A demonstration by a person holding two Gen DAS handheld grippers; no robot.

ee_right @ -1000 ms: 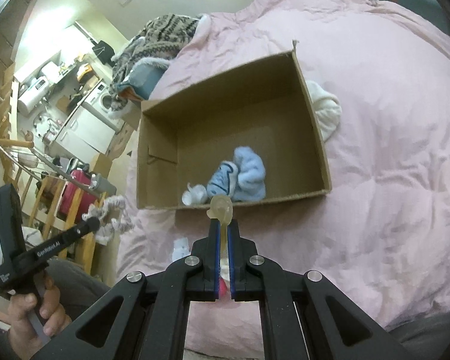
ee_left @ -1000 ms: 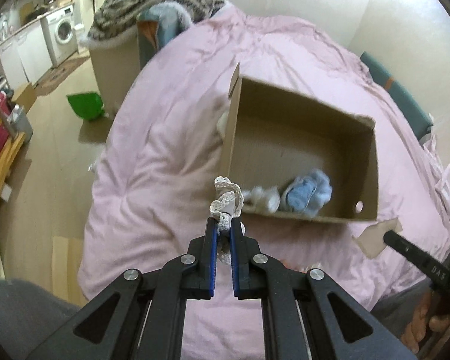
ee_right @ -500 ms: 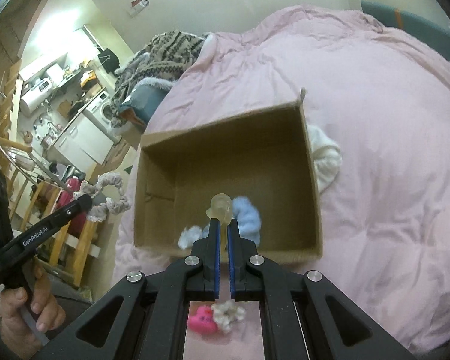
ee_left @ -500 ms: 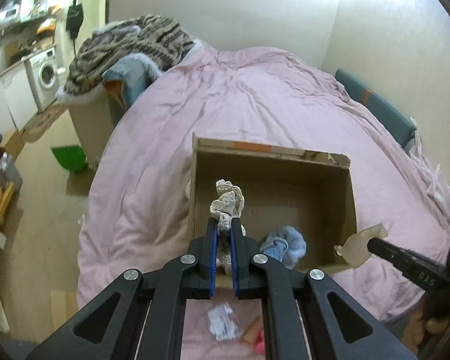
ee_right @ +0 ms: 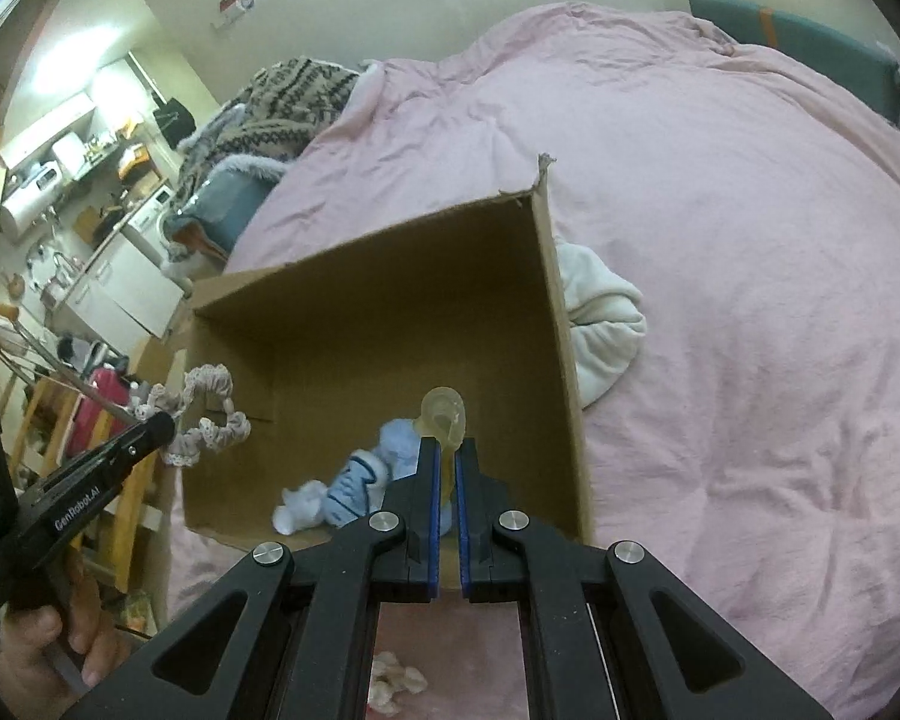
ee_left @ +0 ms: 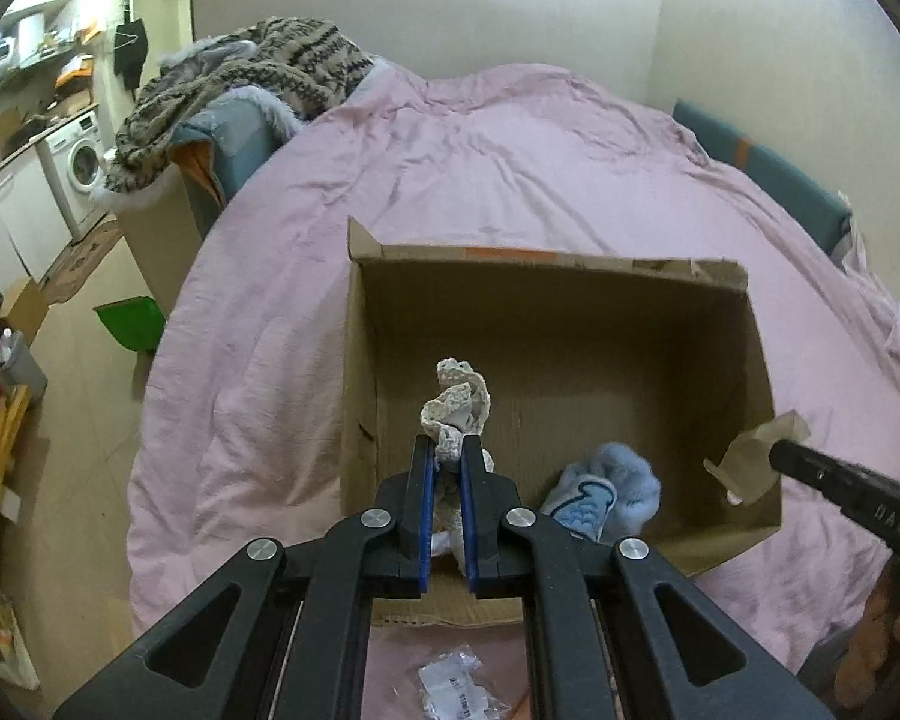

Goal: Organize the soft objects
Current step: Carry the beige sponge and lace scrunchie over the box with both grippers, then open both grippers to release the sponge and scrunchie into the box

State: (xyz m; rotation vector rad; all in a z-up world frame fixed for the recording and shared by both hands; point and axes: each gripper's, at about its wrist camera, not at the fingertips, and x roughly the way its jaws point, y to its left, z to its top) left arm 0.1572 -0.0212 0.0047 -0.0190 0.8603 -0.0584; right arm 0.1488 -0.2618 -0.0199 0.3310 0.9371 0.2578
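Note:
An open cardboard box (ee_left: pixel 570 294) (ee_right: pixel 390 276) lies on the pink bed. Inside are a light blue sock (ee_left: pixel 606 492) (ee_right: pixel 360 474) and a small white soft item (ee_right: pixel 300 510). My left gripper (ee_left: pixel 447 456) is shut on a cream lace scrunchie (ee_left: pixel 456 402) above the box's left front part; it also shows in the right wrist view (ee_right: pixel 210 414). My right gripper (ee_right: pixel 447 450) is shut on a pale yellow translucent soft piece (ee_right: pixel 444 414) above the box's front right; it also shows in the left wrist view (ee_left: pixel 756 456).
A pink duvet (ee_left: pixel 510 168) covers the bed. A white cloth (ee_right: pixel 606 324) lies by the box's right wall. A small plastic packet (ee_left: pixel 456 684) lies in front of the box. A patterned blanket heap (ee_left: pixel 240 78), a washing machine (ee_left: pixel 81 162) and a green dustpan (ee_left: pixel 129 321) are at left.
Both grippers have risen and moved forward over the box with their items. The box now sits lower and more central in both views.

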